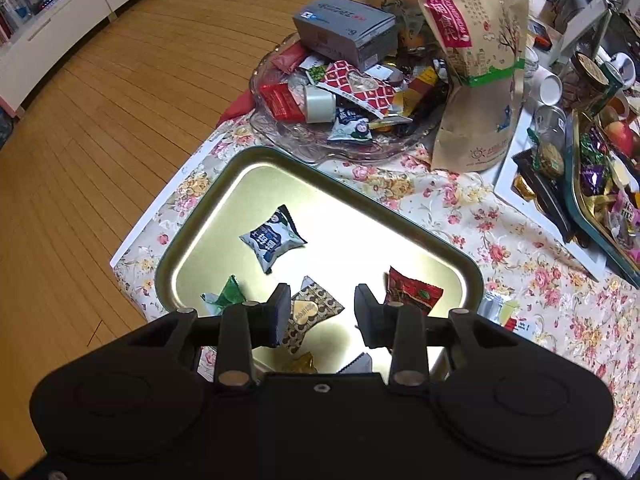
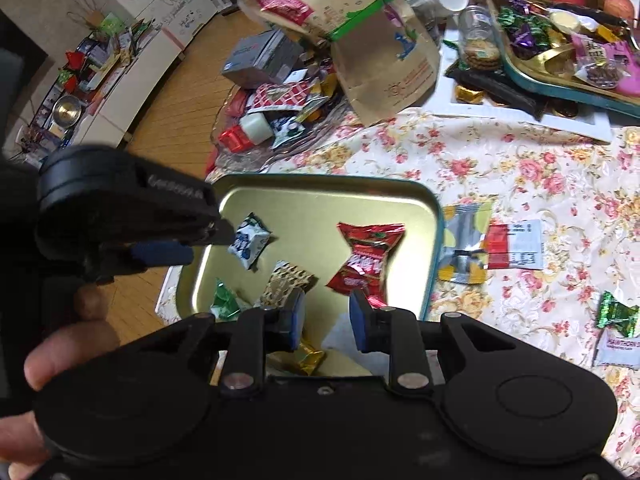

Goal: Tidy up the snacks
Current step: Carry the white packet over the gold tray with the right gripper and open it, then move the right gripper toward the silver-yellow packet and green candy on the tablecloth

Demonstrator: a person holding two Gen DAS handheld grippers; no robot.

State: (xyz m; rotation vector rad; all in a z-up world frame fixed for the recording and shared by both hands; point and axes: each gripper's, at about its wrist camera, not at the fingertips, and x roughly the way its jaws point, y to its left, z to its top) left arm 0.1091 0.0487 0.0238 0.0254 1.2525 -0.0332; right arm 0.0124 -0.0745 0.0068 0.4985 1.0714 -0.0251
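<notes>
A gold tray with a teal rim (image 1: 248,184) (image 2: 312,208) lies on the floral cloth. In it are a blue-white candy (image 1: 273,238) (image 2: 249,242), a green one (image 1: 228,294), a brown-gold patterned one (image 1: 310,312) (image 2: 286,280), a red one (image 1: 414,294) (image 2: 366,256) and a gold one (image 2: 310,354). My left gripper (image 1: 322,314) hangs open over the tray's near end, above the patterned candy, gripping nothing. My right gripper (image 2: 326,320) is open too, with nothing between its pads; the red candy lies just beyond its right finger.
A glass dish (image 1: 280,128) heaped with snacks, a grey box (image 1: 344,28) and a kraft bag (image 1: 480,72) stand behind the tray. A second teal tray (image 2: 568,88) sits far right. Loose packets (image 2: 466,240) and a green candy (image 2: 616,314) lie on the cloth. A hand (image 2: 68,344) shows at left.
</notes>
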